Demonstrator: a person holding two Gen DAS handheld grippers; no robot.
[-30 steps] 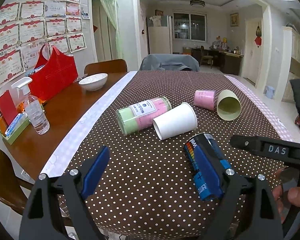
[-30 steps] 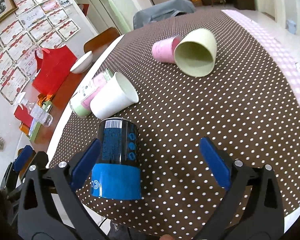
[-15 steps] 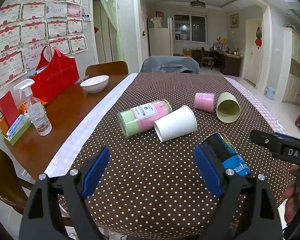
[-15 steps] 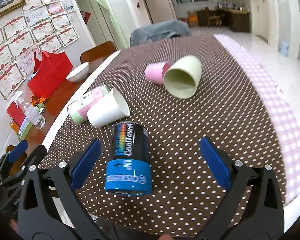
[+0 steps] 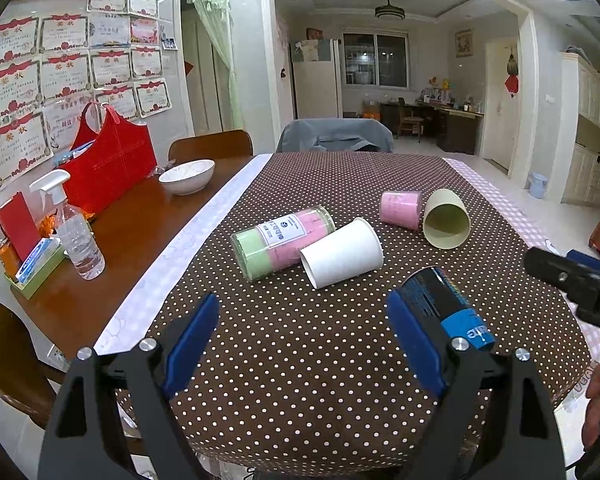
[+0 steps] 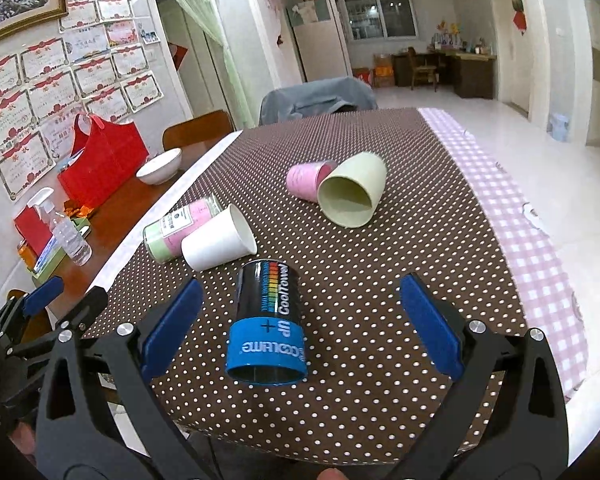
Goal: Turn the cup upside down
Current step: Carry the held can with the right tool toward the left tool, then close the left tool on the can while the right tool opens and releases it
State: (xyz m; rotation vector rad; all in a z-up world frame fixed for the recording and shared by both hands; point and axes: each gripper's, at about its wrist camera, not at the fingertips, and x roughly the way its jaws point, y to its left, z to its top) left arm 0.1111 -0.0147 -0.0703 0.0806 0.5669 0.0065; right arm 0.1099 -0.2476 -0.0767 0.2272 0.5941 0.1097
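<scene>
A black and blue cup (image 6: 269, 325) lies on its side on the dotted tablecloth, its open mouth toward me; it also shows in the left wrist view (image 5: 446, 305). My right gripper (image 6: 300, 326) is open, its blue pads either side of this cup without touching it. My left gripper (image 5: 304, 344) is open and empty, to the cup's left. A white paper cup (image 6: 219, 242), a cream cup (image 6: 352, 194), a pink cup (image 6: 306, 178) and a pink-green tumbler (image 6: 176, 228) also lie on their sides farther back.
On the bare wooden table at the left stand a spray bottle (image 5: 74, 232), a white bowl (image 5: 187, 176) and a red bag (image 5: 108, 168). The table's near edge (image 6: 340, 452) is just below the grippers. Chairs stand at the far end and left.
Both grippers have pulled back and tilted up. The black and blue cup now sits nearer the middle between the right gripper's pads and further right of the left gripper. Both stay open.
</scene>
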